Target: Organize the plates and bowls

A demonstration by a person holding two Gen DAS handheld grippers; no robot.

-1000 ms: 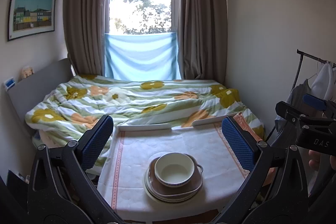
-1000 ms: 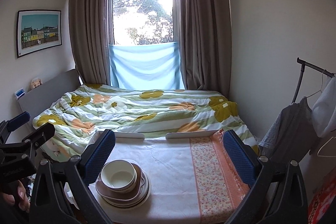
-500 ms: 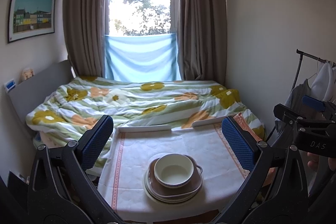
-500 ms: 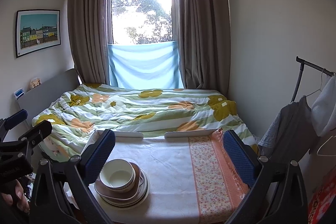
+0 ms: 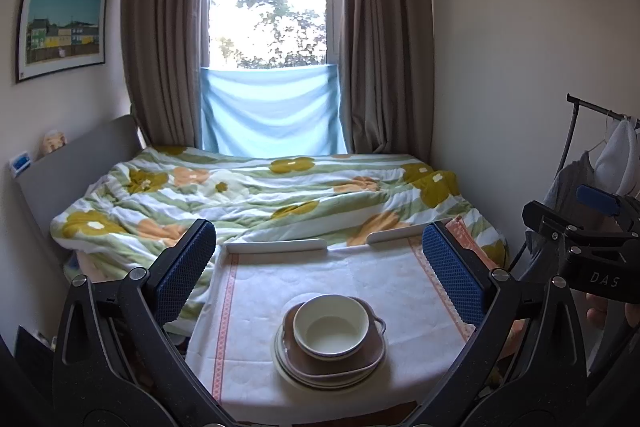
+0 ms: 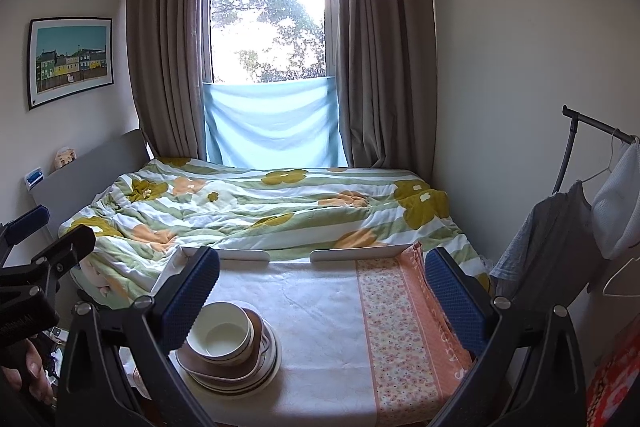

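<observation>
A cream bowl (image 5: 331, 325) sits on a brown squarish plate (image 5: 360, 361), which lies on a stack of round cream plates (image 5: 288, 371) on the cloth-covered table (image 5: 280, 287). The same bowl (image 6: 221, 331) and stack (image 6: 240, 379) show at the lower left of the right wrist view. My left gripper (image 5: 318, 277) is open and empty, held above and behind the stack. My right gripper (image 6: 322, 289) is open and empty, to the right of the stack, above the table (image 6: 320, 307).
A bed with a flowered quilt (image 5: 260, 195) lies beyond the table. A clothes rack (image 6: 592, 187) with hanging garments stands on the right. An orange patterned cloth (image 6: 404, 327) covers the table's right part. Two white rails (image 6: 348, 254) line the far table edge.
Both grippers have drifted slightly; the views shift a little. The bowl and plates have not moved, and both grippers stay open.
</observation>
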